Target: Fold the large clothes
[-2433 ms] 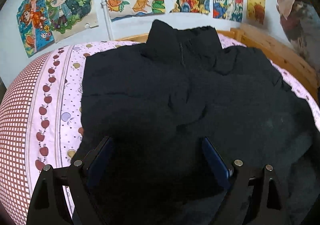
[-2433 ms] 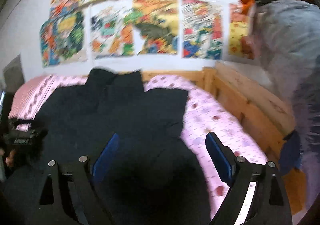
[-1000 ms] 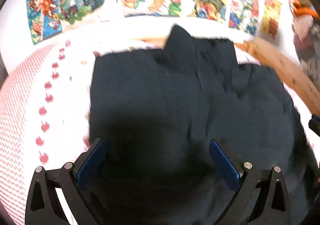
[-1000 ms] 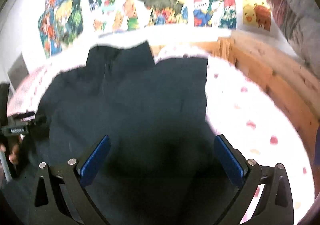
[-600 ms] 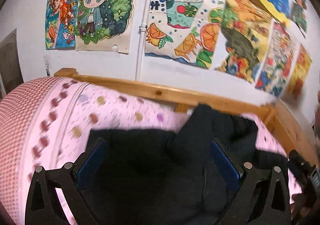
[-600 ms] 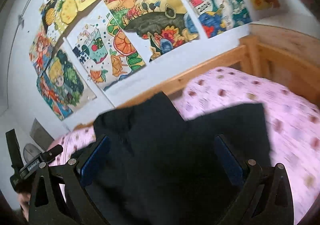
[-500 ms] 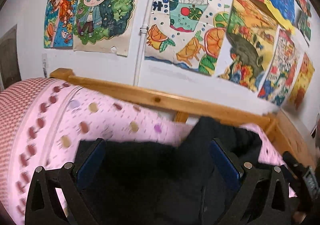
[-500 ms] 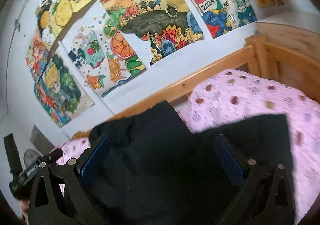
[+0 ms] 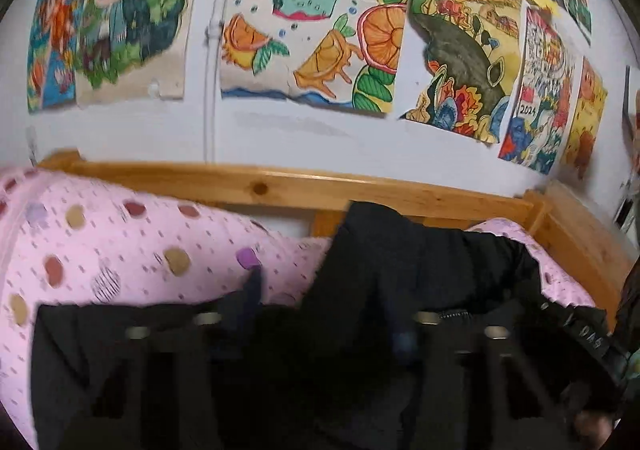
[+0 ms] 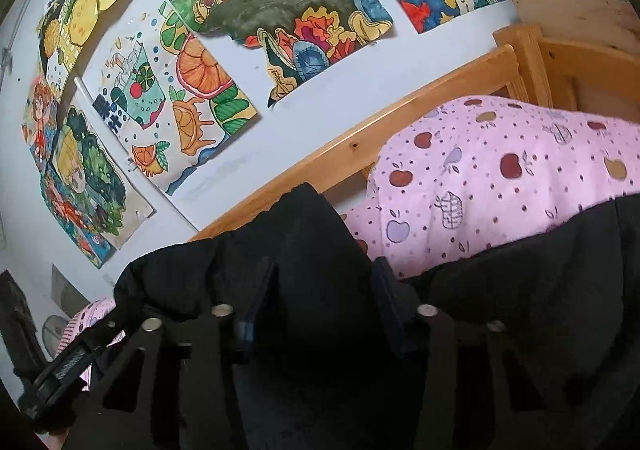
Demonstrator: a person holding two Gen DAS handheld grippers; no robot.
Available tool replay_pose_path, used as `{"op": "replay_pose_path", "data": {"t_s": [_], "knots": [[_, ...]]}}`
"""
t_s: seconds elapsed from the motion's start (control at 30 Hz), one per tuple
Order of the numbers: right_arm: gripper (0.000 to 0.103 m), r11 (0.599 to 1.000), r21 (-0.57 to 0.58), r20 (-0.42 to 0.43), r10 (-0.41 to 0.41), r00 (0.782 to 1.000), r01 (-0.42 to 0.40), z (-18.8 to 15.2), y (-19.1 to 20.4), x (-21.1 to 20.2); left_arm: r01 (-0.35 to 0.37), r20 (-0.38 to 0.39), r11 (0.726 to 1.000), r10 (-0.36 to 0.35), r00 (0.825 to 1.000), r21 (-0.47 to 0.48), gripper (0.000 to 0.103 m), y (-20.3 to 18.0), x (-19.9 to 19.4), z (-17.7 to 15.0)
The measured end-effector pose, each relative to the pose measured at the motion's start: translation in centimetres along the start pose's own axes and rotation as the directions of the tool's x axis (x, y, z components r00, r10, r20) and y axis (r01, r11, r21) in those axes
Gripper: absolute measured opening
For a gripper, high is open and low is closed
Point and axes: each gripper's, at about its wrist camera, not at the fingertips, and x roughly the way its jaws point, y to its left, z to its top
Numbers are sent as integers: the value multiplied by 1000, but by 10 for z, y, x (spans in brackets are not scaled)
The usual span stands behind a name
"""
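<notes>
Left wrist view, blurred: left gripper (image 9: 328,314) fingers partly spread, low over the black garment (image 9: 400,282) on the pink bedsheet (image 9: 120,250); bare sheet left, wooden bed rail (image 9: 260,182) far. Right wrist view: right gripper (image 10: 320,290) fingers partly spread with garment folds between, grip unclear; bare sheet far right.

The big black padded jacket (image 9: 400,290) runs off the bottom edge in both views. The left gripper (image 9: 326,314) is blurry and dark against it, so its fingers (image 9: 250,290) are hard to see.
</notes>
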Motion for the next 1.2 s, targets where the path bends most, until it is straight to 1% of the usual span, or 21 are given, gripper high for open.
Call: {"op": "replay_pose_path", "data": {"t_s": [0.03,0.1,0.13,0.2,0.3,0.43,0.53,0.6,0.67,0.7,0.8,0.87,0.9,1.0,1.13,1.17,1.2], "knots": [[33,1000,2,4,5,1000,-5,-1,0,-2,20,0,1000,-20,1000,-18,31,3,0,-1],[28,1000,5,6,6,1000,-6,-4,-3,-4,47,-12,998,-48,999,-51,21,6,-1,-2],[26,1000,3,8,5,1000,-5,-4,-2,-7,52,-13,997,-52,999,-56,17,6,-3,-3],[24,1000,-6,15,1,1000,-1,-5,0,-13,52,-11,997,-53,999,-47,14,4,-7,-5],[20,1000,-27,26,-10,1000,11,-5,5,-28,46,3,999,-46,999,-25,12,0,-25,-7],[18,997,-75,29,-16,999,18,-5,10,-52,67,10,997,-67,998,-25,11,1,-58,-10],[17,987,-159,19,-22,1000,25,-5,19,-77,75,3,997,-75,997,-12,10,4,-80,-13],[16,973,-230,7,-30,1000,31,-7,25,-93,78,-11,997,-78,997,-5,10,8,-94,-19],[15,945,-326,-5,-36,999,32,-12,33,-114,77,-28,997,-77,997,2,10,12,-103,-26],[14,934,-354,-8,-45,999,39,-15,35,-121,77,-36,997,-77,996,5,9,15,-107,-31],[13,887,-460,-44,-74,996,46,-31,37,-139,80,-83,997,-79,993,9,9,24,-112,-48],[11,872,-486,-73,-101,992,53,-39,33,-139,74,-115,997,-71,991,22,9,27,-108,-59],[11,872,-486,-89,-116,989,58,-42,28,-136,68,-140,997,-62,988,35,9,29,-102,-68],[10,882,-466,-136,-148,980,69,-44,18,-122,61,-189,997,-51,981,51,9,31,-86,-86],[9,902,-426,-187,-167,968,74,-47,4,-98,56,-224,996,-38,974,73,9,30,-67,-100],[9,895,-435,-187,-193,963,95,-50,1,-93,46,-238,995,-24,971,87,9,29,-61,-103],[9,898,-428,-201,-200,959,98,-52,-3,-88,40,-242,994,-15,970,98,9,27,-59,-104]]}}
